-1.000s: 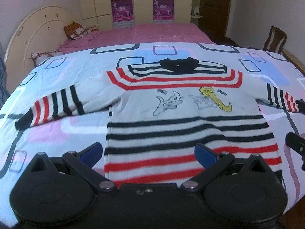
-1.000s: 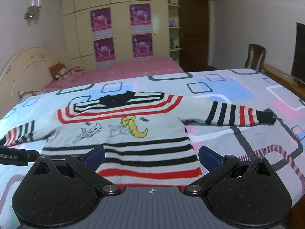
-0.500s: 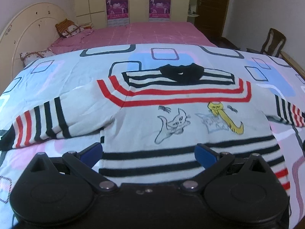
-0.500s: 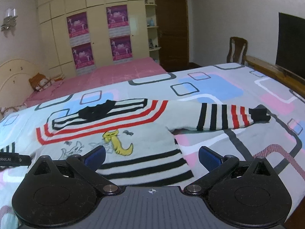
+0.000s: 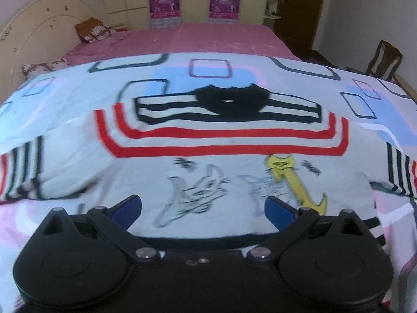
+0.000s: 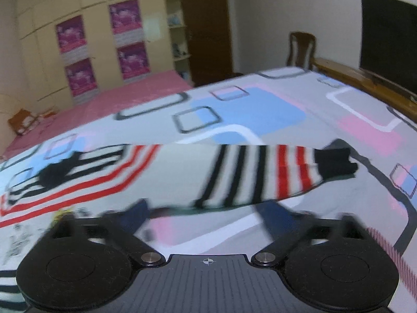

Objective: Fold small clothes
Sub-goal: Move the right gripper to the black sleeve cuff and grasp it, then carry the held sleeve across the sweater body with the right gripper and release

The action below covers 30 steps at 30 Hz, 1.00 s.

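Looking, left view: sweater [image 5: 221, 161] lies flat on the bed [image 5: 208, 73], straight ahead of the left claw [image 5: 203, 206].
Left claw: spread, holding nothing, over the chest print.
Right view: striped sleeve [image 6: 260, 174] runs crosswise just ahead of the right claw [image 6: 206, 215], cuff toward its right.
Right claw: spread, empty, nearer that sleeve.
Judgement: sleeve fold likely next.

The sweater [image 5: 234, 140] lies flat on the bedspread [image 5: 208, 73], collar [image 5: 232, 101] at 12 o'clock. One sleeve [image 5: 23, 172] extends to 9 o'clock, the other sleeve [image 6: 260, 174] to 3 o'clock. The headboard [image 5: 34, 41] stands at 10 o'clock, the wardrobe [image 6: 91, 39] at 12 o'clock behind the bed, the chair [image 5: 383, 60] at 2 o'clock.
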Motion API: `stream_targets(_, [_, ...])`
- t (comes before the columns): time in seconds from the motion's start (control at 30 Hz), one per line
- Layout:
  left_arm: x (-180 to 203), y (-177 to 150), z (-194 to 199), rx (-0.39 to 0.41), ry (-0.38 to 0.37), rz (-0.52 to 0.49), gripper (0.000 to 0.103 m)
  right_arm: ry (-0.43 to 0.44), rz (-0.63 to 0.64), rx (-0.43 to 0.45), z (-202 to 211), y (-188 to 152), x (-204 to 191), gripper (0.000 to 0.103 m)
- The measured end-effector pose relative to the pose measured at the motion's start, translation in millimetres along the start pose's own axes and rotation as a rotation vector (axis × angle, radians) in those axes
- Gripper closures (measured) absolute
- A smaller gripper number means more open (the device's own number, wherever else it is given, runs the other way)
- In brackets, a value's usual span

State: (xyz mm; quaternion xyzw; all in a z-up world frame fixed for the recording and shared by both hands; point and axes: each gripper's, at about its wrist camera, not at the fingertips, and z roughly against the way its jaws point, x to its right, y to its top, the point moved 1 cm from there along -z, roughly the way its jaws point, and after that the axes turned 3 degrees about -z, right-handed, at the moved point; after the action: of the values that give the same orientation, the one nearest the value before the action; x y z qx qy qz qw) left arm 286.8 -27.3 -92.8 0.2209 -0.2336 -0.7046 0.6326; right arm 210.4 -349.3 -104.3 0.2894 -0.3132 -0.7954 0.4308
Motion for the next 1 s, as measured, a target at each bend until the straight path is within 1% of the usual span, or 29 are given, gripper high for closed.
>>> stream_targets(0.03, [6.5,2.3,-5.0,-0.004,-0.005,-0.007,0.003,-0.018,-0.018,-0.012,-8.5,4.0,13.5,0.028])
stream_targets(0.13, [24.4,8.9,-18.2,-0.011,0.001,-0.026,0.004,-0.068,-0.068,-0.031,-30.8,13.5,53.4,0.028])
stream_targets(0.23, [38.9,14.4,-30.7,-0.019,-0.006,-0.045,0.007,-0.114,-0.121,-0.067,-54.0,20.3,92.3,0.028])
stream_targets(0.3, [47.5,16.9,-37.0,-0.028,0.0,-0.048,0.007,-0.14,-0.153,-0.088,-66.5,22.6,112.3,0.029])
stream_targets(0.33, [50.1,17.6,-39.3,-0.029,0.009,-0.049,0.007,-0.145,-0.174,-0.1,-73.0,23.6,122.4,0.036])
stream_targets(0.37, [52.5,18.2,-41.5,-0.029,0.016,-0.051,0.007,-0.146,-0.19,-0.114,-78.3,24.3,128.6,0.052])
stream_targets(0.4, [54.9,19.1,-44.4,-0.032,0.022,-0.055,0.007,-0.149,-0.213,-0.129,-84.6,25.1,137.4,0.056])
stream_targets(0.47, [57.8,20.7,-49.6,-0.037,0.038,-0.061,0.008,-0.146,-0.256,-0.131,-93.9,27.6,149.5,0.057])
stream_targets(0.57, [60.2,22.7,-57.0,-0.051,0.045,-0.061,0.011,-0.152,-0.262,-0.109,-99.1,34.4,154.9,0.058])
stream_targets(0.6, [61.1,23.5,-59.4,-0.053,0.037,-0.064,0.012,-0.155,-0.266,-0.101,-101.2,36.0,156.1,0.061])
stream_targets(0.63, [61.8,24.2,-61.5,-0.058,0.028,-0.066,0.012,-0.158,-0.269,-0.091,-104.0,37.0,156.5,0.073])
stream_targets(0.67, [62.2,24.8,-63.3,-0.065,0.03,-0.062,0.013,-0.158,-0.272,-0.086,-106.0,38.2,157.8,0.082])
stream_targets(0.7, [62.2,25.4,-64.8,-0.069,0.03,-0.057,0.013,-0.155,-0.281,-0.081,-107.2,39.2,159.3,0.083])
stream_targets(0.77, [61.4,25.7,-66.4,-0.074,0.024,-0.043,0.013,-0.149,-0.281,-0.063,-106.8,40.9,159.3,0.089])
stream_targets(0.83, [59.0,26.7,-68.3,-0.077,0.007,-0.035,0.013,-0.146,-0.259,-0.042,-104.8,42.0,154.7,0.091])
stream_targets(0.87, [57.5,27.3,-68.9,-0.079,0.006,-0.034,0.014,-0.141,-0.251,-0.027,-101.8,43.2,151.8,0.095])
stream_targets(0.9, [56.3,27.6,-68.8,-0.079,0.007,-0.034,0.015,-0.13,-0.237,-0.009,-95.9,45.7,146.1,0.095])
stream_targets(1.0, [48.5,30.1,-66.4,-0.073,0.004,-0.025,0.015,-0.076,-0.168,0.039,-82.6,56.4,116.0,0.095])
